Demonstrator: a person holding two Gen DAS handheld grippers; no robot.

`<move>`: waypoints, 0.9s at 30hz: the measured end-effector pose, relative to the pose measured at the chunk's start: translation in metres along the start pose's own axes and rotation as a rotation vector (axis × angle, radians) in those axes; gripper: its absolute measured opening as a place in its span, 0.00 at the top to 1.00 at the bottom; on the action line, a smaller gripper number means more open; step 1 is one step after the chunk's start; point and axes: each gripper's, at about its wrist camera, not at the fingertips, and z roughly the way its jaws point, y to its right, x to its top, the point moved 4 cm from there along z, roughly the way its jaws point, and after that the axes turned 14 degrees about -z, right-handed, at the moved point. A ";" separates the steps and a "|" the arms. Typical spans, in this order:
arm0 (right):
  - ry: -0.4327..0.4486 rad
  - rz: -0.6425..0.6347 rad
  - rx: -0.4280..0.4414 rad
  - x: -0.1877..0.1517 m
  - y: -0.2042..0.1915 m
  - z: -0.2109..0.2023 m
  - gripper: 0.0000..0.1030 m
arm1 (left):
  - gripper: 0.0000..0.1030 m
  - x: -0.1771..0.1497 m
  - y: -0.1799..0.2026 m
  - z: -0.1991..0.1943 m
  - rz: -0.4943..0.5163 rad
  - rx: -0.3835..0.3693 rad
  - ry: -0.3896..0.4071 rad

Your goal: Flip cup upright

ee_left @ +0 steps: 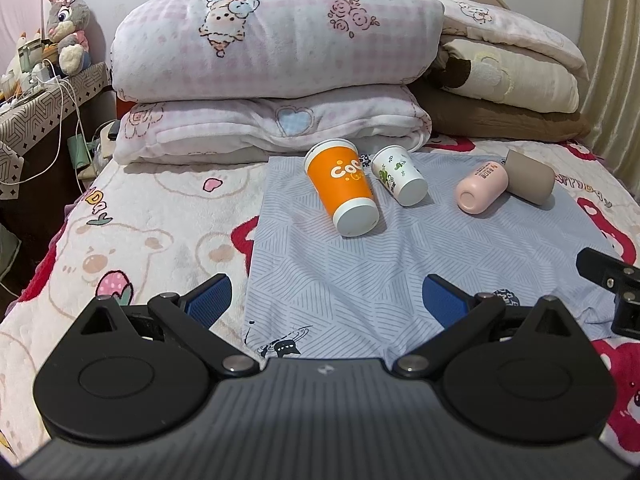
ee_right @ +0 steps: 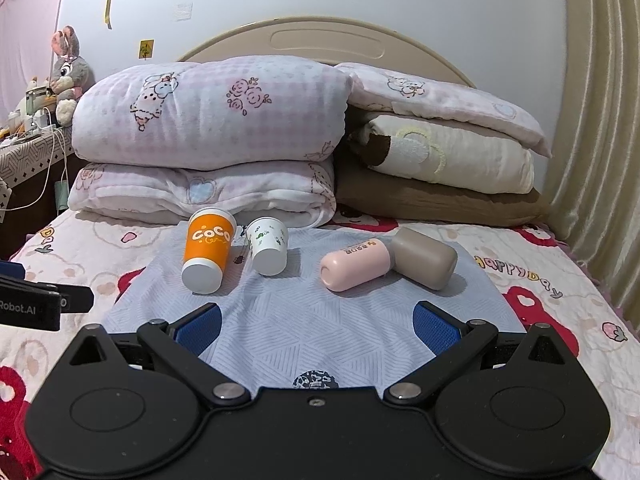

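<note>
Several cups lie on their sides on a light blue cloth on the bed. An orange "CoCo" paper cup lies with its white base toward me. A small white cup with green print lies right of it. A pink cup and a taupe cup lie farther right, touching. My left gripper is open and empty, short of the cups. My right gripper is open and empty, short of the pink cup.
Folded pink quilts and stacked pillows rise right behind the cups. A bedside table with cables and a plush rabbit stands at the left. The right gripper's tip shows at the left view's right edge.
</note>
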 end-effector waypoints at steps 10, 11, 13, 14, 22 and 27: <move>-0.002 0.000 0.000 0.000 0.000 0.001 0.00 | 0.00 0.001 0.002 0.001 0.004 -0.011 -0.011; -0.002 0.002 0.001 0.000 0.000 0.001 0.00 | 0.00 0.003 0.003 0.001 0.010 -0.014 -0.014; -0.003 0.007 0.008 0.000 0.001 0.002 0.00 | 0.00 0.008 0.007 0.002 0.026 -0.024 -0.017; -0.003 0.009 0.014 -0.001 0.002 0.003 0.00 | 0.00 0.011 0.011 0.002 0.039 -0.032 -0.017; -0.065 -0.043 0.089 0.011 0.015 0.023 0.00 | 0.00 0.051 0.041 0.010 0.109 -0.080 -0.009; -0.004 0.017 0.208 0.020 0.034 0.037 0.00 | 0.00 0.077 0.064 0.034 0.122 -0.151 -0.027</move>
